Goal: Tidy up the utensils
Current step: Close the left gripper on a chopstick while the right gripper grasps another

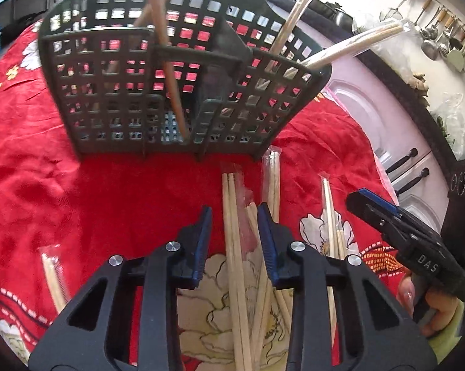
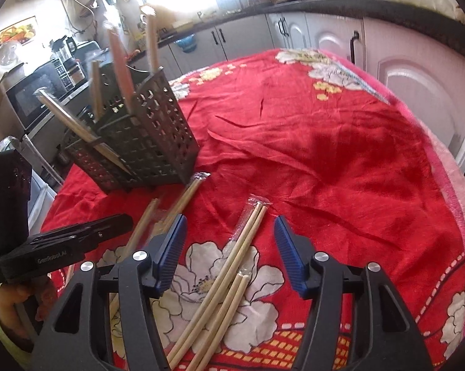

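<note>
A dark perforated utensil basket (image 1: 158,86) stands on the red floral cloth (image 1: 62,185) and holds several wrapped chopstick pairs upright; it also shows in the right wrist view (image 2: 145,142). More wrapped chopsticks (image 1: 235,247) lie on the cloth in front of it. My left gripper (image 1: 234,241) is open, its fingers on either side of these chopsticks just above them. My right gripper (image 2: 229,253) is open over another chopstick pair (image 2: 232,262). The right gripper also shows in the left wrist view (image 1: 402,235), and the left gripper shows in the right wrist view (image 2: 62,244).
One wrapped chopstick pair (image 1: 54,275) lies apart at the left. White kitchen cabinets (image 2: 411,71) and a dark countertop (image 2: 325,3) run behind the table. Utensils hang on the wall (image 1: 442,34). A microwave (image 2: 34,92) stands behind the basket.
</note>
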The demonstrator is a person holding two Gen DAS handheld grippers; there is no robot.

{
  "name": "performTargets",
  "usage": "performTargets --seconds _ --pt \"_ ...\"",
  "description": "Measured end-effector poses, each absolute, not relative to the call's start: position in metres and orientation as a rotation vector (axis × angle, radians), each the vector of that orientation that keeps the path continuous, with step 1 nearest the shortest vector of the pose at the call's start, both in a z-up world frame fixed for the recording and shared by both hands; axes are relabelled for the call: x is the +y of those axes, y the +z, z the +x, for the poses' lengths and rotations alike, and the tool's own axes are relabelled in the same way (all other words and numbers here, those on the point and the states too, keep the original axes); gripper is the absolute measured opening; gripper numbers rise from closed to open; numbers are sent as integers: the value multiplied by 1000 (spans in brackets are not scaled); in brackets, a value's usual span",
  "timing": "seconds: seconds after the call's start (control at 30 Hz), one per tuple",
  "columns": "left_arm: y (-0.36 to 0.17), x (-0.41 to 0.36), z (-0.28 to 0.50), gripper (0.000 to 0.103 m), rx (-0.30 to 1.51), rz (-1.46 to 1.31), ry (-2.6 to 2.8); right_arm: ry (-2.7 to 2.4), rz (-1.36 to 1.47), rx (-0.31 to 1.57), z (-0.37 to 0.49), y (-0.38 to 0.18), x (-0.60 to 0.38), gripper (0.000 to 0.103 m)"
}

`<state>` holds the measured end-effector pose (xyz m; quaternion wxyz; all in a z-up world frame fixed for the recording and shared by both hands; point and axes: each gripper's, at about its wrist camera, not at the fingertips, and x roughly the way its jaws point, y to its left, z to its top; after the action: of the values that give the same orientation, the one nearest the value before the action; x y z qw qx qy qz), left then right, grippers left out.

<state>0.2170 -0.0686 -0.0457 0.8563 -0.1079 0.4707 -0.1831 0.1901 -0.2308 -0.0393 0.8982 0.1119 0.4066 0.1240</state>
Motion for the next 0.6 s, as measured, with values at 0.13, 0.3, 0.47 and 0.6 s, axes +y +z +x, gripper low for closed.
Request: performTargets --seconds 0.13,0.3,0.47,0.6 --pt "-51 -76 226 24 1008 -221 -371 254 259 883 202 -46 -235 54" --pt "-58 -75 236 24 1022 -246 -338 255 294 946 219 -57 -238 50" --pt "-61 -74 243 24 1021 -278 -315 254 315 980 230 -66 -237 44" --pt "-61 -72 246 24 1019 -290 -303 243 325 986 236 -68 -237 32"
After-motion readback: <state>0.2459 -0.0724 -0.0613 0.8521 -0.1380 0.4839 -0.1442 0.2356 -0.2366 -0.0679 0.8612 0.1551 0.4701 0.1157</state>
